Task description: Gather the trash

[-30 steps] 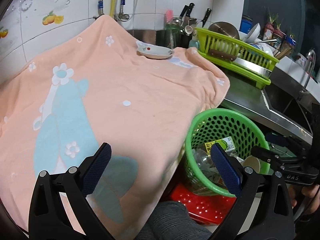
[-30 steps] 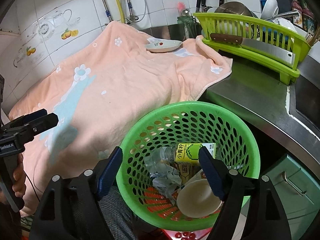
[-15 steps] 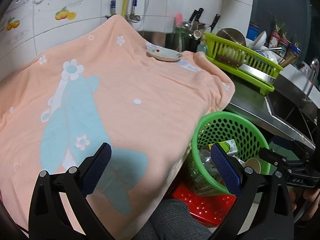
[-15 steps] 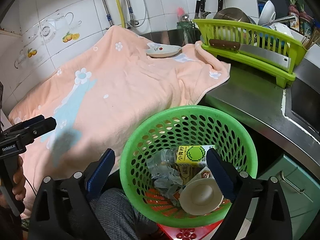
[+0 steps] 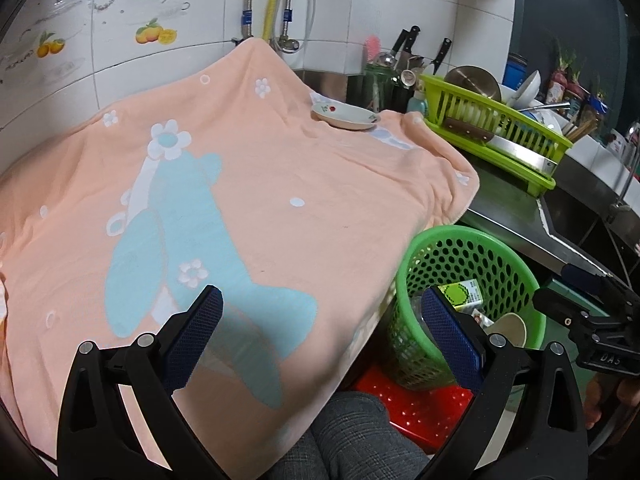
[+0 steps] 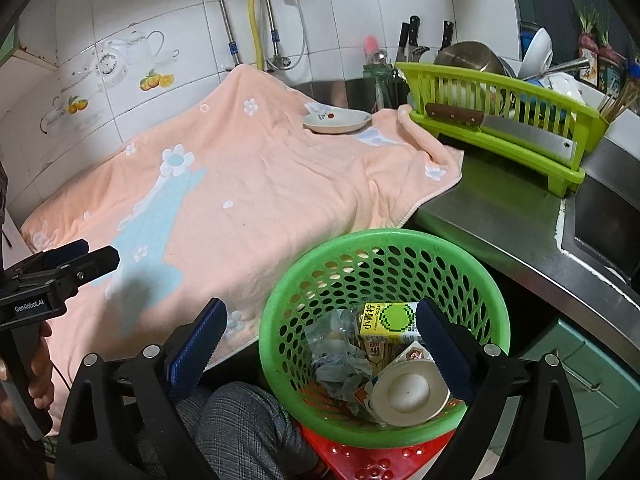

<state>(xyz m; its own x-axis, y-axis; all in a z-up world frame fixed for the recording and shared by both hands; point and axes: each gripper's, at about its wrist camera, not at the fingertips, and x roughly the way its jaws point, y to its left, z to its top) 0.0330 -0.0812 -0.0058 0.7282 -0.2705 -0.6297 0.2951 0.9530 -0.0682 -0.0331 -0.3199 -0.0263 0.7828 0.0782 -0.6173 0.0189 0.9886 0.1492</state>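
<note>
Both tongs, left (image 5: 320, 332) and right (image 6: 318, 340), gape empty; the basket (image 6: 280, 320) holds carton (image 6: 390, 318), cup (image 6: 408, 392) and wrappers, the towel (image 5: 260, 200) bears only a saucer (image 5: 346, 115), so collection looks nearly finished.

This is a home kitchen. White wall tiles (image 6: 168, 32) carry fruit and teapot decals, water pipes (image 6: 256, 12) run down the wall, knives (image 6: 414, 38) stand at the tabletop's back edge, and a green dish rack (image 6: 500, 120) with bowls and a cleaver (image 6: 500, 124) sits beside a steel sink (image 6: 600, 224).

Black jaws, blue textured pads (image 5: 452, 336)
</note>
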